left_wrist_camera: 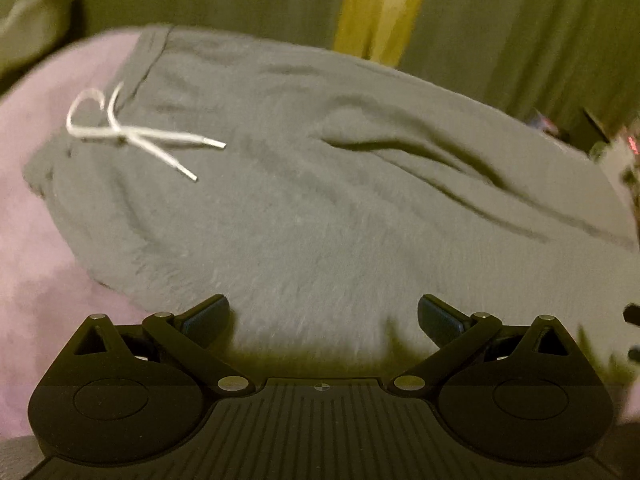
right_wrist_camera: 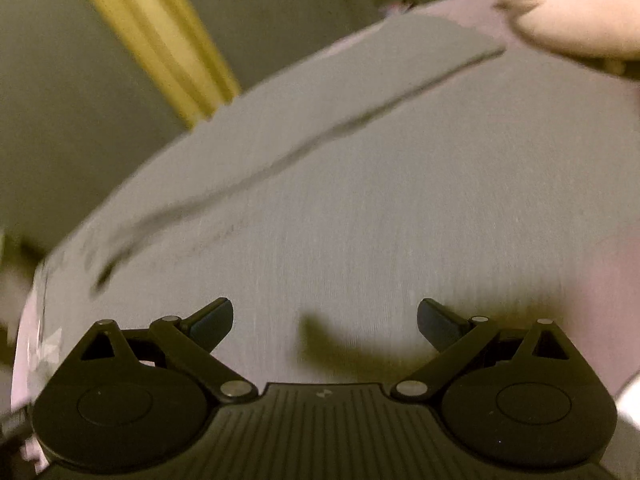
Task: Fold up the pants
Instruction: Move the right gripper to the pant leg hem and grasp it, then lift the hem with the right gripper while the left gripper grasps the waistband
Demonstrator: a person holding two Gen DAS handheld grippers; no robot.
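Grey sweatpants (left_wrist_camera: 320, 184) lie spread on a pink bed cover (left_wrist_camera: 36, 248). Their waistband with a white drawstring (left_wrist_camera: 132, 132) is at the upper left of the left wrist view, and the legs run off to the right. My left gripper (left_wrist_camera: 323, 314) is open and empty, just above the near edge of the pants. In the right wrist view the pant legs (right_wrist_camera: 360, 200) fill the frame, with a dark line (right_wrist_camera: 280, 160) between them. My right gripper (right_wrist_camera: 325, 318) is open and empty over the fabric.
Olive-green curtains (left_wrist_camera: 520, 32) with a yellow strip (left_wrist_camera: 380, 4) hang behind the bed. A pale pillow-like shape (right_wrist_camera: 580, 12) lies at the upper right of the right wrist view. Small cluttered items (left_wrist_camera: 616, 148) sit at the far right edge.
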